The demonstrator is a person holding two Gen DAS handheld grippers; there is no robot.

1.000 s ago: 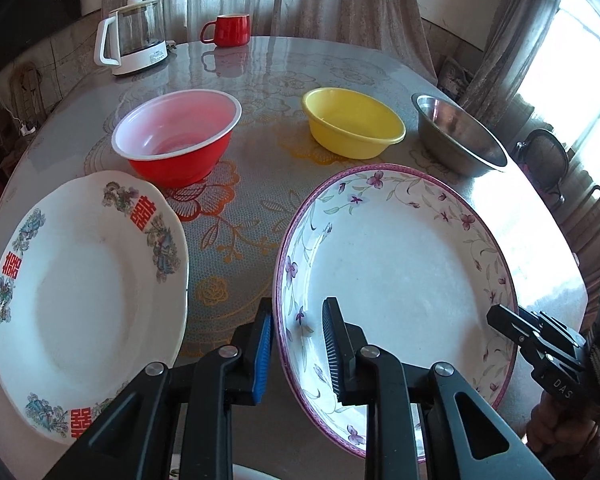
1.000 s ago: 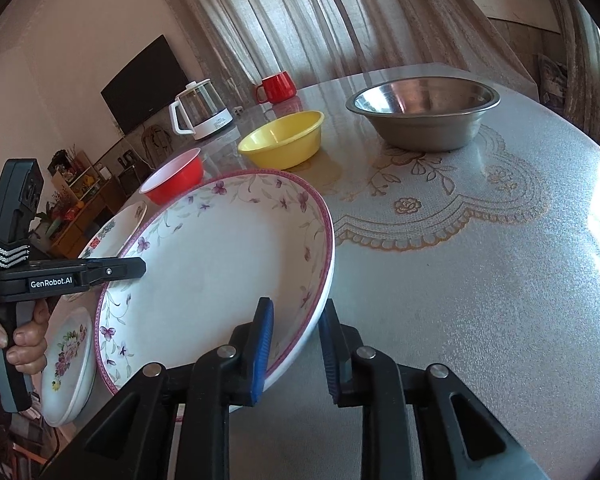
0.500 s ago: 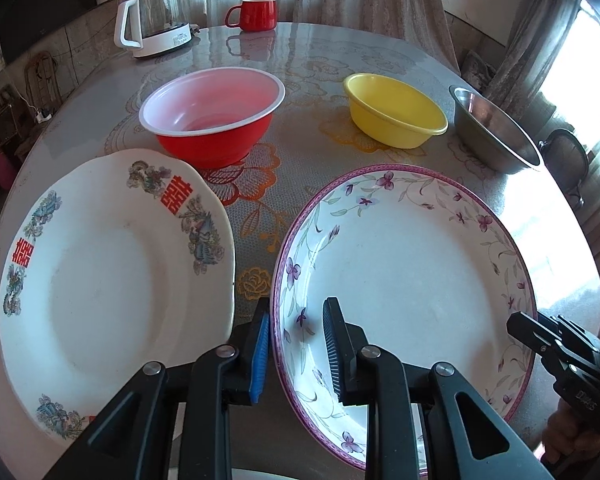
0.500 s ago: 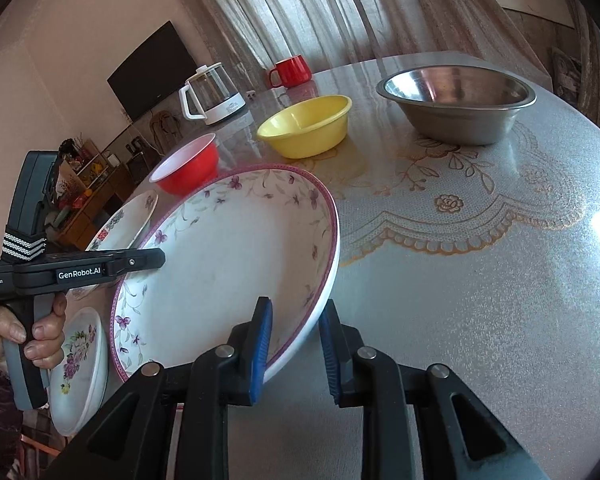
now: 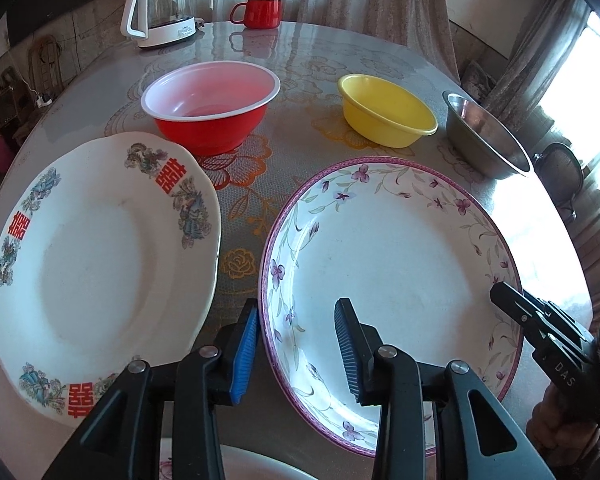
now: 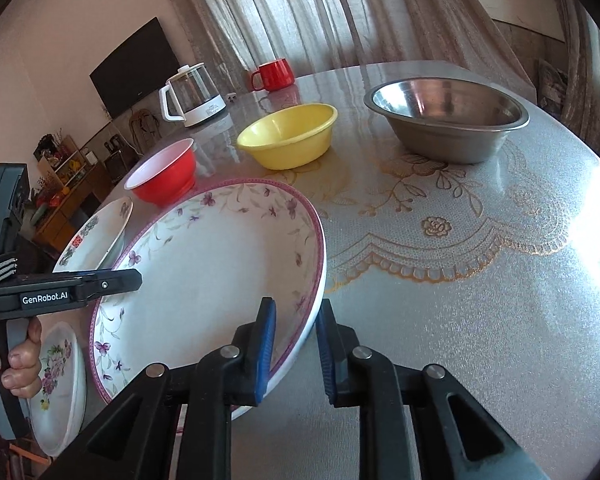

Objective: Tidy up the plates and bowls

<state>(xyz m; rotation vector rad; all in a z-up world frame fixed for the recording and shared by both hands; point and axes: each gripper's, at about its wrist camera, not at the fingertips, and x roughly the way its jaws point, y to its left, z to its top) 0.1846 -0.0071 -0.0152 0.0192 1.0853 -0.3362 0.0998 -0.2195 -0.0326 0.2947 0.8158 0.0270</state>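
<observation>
Plates sit near the front edge of the worktop [image 5: 284, 60]: on the left a white plate with red characters [image 5: 100, 264], then the purple-flowered plate [image 5: 392, 280] beside it. The left tool [image 5: 296, 354] has just been opening; its jaws now stand spread astride the flowered plate's near-left rim, pads off it. Behind stand a red bowl [image 5: 210, 110], a yellow bowl [image 5: 386, 116] and a steel bowl [image 5: 486, 136]. At the right, the right tool [image 6: 294, 350] has just been closing; its jaws pinch the flowered plate's rim, which is tilted off the worktop there.
</observation>
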